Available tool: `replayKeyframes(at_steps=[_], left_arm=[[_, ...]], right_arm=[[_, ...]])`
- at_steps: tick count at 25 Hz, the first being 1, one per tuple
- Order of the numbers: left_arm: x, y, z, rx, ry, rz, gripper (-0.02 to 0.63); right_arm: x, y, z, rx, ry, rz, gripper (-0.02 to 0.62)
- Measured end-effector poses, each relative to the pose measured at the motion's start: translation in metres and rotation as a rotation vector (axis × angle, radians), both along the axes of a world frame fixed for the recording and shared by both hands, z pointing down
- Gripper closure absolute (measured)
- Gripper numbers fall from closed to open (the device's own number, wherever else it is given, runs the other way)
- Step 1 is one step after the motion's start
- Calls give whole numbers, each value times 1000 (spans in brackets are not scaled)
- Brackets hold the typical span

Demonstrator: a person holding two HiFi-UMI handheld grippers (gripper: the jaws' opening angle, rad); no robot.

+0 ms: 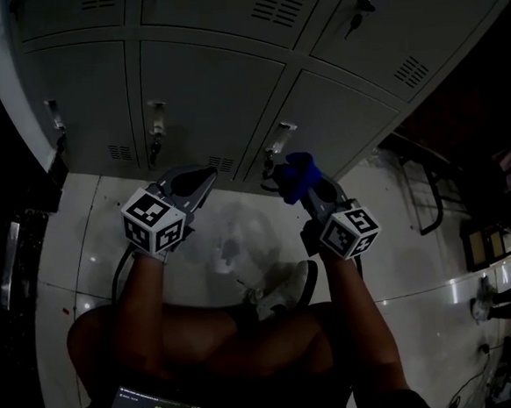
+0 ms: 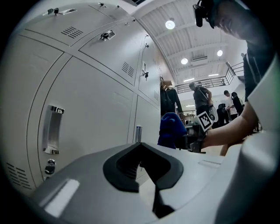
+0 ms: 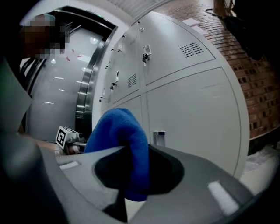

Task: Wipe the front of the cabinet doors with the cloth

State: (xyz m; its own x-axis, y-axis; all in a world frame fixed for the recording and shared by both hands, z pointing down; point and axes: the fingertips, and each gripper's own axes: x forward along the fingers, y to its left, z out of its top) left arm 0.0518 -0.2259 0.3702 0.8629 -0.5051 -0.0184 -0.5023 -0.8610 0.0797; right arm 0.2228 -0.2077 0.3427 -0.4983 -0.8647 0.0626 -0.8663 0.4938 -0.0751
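Note:
Grey metal cabinet doors (image 1: pixel 212 96) with vents and latch handles stand in front of me, seen from low down. My right gripper (image 1: pixel 300 186) is shut on a folded blue cloth (image 1: pixel 296 176), which stands up out of its jaws close to the lower door's handle (image 1: pixel 277 140); I cannot tell whether it touches. In the right gripper view the cloth (image 3: pixel 120 140) fills the jaws' gap before the door (image 3: pixel 192 113). My left gripper (image 1: pixel 202 178) is shut and holds nothing, a short way off the lower doors (image 2: pixel 87 113). It sees the cloth (image 2: pixel 170 129) to its right.
I am crouched on a glossy white floor (image 1: pixel 401 258), with a knee and a shoe (image 1: pixel 288 286) below the grippers. A dark metal frame (image 1: pixel 426 185) stands at the right. Several people (image 2: pixel 201 98) stand far off in the hall. A brick wall (image 3: pixel 258 87) adjoins the cabinets.

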Motion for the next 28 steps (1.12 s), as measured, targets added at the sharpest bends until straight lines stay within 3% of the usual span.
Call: replayKeyframes(at_steps=[4, 11, 28], left_arm=[[5, 5, -1, 6, 2, 19, 601], [26, 9, 6, 42, -47, 58, 601], [25, 21, 8, 41, -29, 65, 601]], right_arm=[[-26, 15, 10, -11, -60, -91, 525], [-52, 8, 31, -2, -3, -244, 525], [-76, 20, 35, -28, -36, -264, 525]])
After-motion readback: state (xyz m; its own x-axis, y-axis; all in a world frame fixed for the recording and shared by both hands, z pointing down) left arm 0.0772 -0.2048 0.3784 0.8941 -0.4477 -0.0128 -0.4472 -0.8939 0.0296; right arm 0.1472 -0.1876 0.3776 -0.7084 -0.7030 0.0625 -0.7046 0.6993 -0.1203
